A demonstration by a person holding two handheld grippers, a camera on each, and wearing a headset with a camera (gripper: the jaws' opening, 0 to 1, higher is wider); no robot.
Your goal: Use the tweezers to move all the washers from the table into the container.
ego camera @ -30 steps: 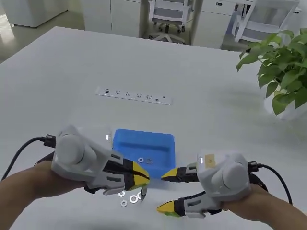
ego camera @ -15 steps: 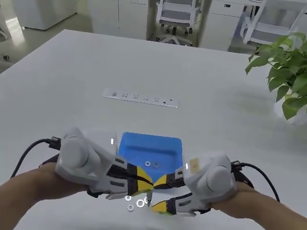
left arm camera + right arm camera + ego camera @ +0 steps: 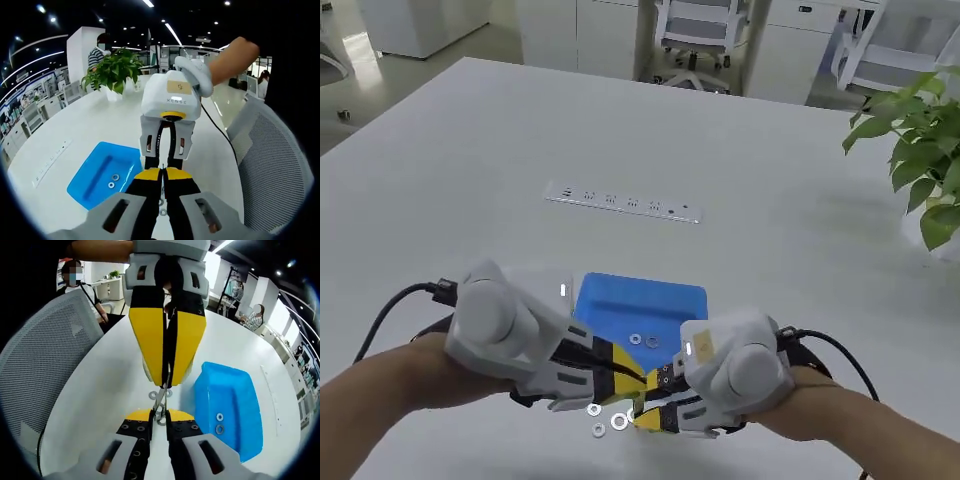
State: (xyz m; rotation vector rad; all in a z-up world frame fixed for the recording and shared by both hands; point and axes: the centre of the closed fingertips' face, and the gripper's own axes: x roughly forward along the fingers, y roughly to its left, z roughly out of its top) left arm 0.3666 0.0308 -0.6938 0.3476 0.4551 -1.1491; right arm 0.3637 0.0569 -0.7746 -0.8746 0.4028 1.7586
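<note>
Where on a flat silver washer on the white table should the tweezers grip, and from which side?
Take the silver metal washer by its ring: one tip of the thin metal tweezers through the hole, the other outside the rim, coming down from above. It lies flat on the white table, so likely no edge stands up for a sideways pinch.

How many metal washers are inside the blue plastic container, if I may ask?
2: one metal washer and another lie side by side in the blue plastic container; others may be hidden.

Blue container, silver washers, silver tweezers (both glinting), white table, green plant
</note>
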